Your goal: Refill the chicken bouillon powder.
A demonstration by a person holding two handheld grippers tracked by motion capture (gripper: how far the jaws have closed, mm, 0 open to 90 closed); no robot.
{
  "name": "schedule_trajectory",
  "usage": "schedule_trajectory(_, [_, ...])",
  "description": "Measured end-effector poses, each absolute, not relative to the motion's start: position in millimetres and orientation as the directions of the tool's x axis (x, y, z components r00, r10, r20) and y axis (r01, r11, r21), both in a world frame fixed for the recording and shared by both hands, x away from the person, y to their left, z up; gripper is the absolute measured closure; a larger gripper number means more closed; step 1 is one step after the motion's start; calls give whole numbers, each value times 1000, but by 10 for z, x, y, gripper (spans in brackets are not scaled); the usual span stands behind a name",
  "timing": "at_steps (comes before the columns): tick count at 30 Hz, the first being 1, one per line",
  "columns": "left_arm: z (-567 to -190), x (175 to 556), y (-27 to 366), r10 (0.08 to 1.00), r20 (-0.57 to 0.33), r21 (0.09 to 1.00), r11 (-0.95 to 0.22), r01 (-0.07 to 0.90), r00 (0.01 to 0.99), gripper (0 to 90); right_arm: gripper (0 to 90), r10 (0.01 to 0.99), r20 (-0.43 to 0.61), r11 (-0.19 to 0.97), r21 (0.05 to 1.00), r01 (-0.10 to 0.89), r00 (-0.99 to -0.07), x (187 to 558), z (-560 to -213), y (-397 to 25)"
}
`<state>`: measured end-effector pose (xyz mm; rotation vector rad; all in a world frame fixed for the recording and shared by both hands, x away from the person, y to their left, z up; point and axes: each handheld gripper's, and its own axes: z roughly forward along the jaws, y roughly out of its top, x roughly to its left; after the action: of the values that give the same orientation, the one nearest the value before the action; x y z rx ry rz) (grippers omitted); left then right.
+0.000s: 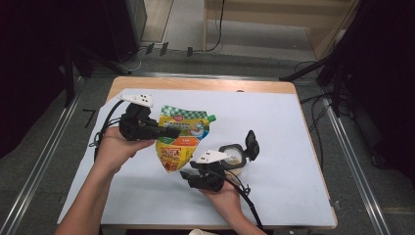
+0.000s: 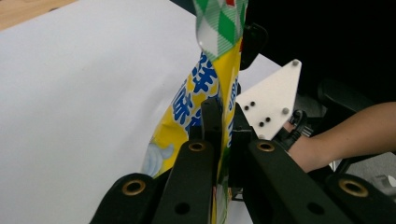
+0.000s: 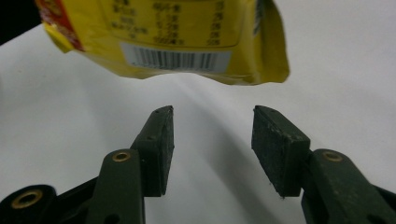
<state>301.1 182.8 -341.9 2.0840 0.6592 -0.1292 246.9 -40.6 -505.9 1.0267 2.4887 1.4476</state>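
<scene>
Above the white-covered worktop [image 1: 293, 147], held clear of the sheet: a yellow spouted refill pouch [image 1: 182, 139], green-checked top band and green cap pointing away from the person, bottom corner hanging toward the near edge. Left claw [image 1: 169, 132] pressed together on the pouch's side, flat film pinched between the pads, as seen edge-on from the left gripper view [image 2: 219, 116]. Right claw [image 3: 212, 140] spread wide, nothing between the pads, aimed at the pouch's lower back panel with its barcode [image 3: 175, 59], just short of touching. Just beside the right hand, a small clear jar [image 1: 235, 159] with its black flip lid [image 1: 252, 144] standing open.

Judged soft and floppy: thin glossy film, likely slippery, sagging and folding around any single pinch, contents shifting to the low end and making it bottom-heavy. Not fragile, yet prone to squirt if squeezed mid-belly with the cap off. Best taken at the stiffer parts: the sealed side seam, the bottom gusset, or the top band beside the spout. Second pinch at the bottom seam judged wise for steady tilting toward the jar.
</scene>
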Motion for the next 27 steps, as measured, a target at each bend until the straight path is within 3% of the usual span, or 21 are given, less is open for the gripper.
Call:
schedule_trajectory(12, [-3403, 2936, 1714, 344, -406, 726, -442, 527, 847, 900, 694, 643, 138, 328, 839, 434, -753, 2479, -5116, -427])
schedule_trajectory(23, [-3428, 2975, 1777, 313, -512, 703, -382, 600, 800, 900, 709, 661, 119, 295, 867, 402, -741, 2459, -5184, -428])
schedule_trajectory(27, [-3410, 2955, 1749, 332, -488, 708, -391, 588, 808, 900, 729, 633, 86, 285, 898, 335, -769, 2410, -5166, -432])
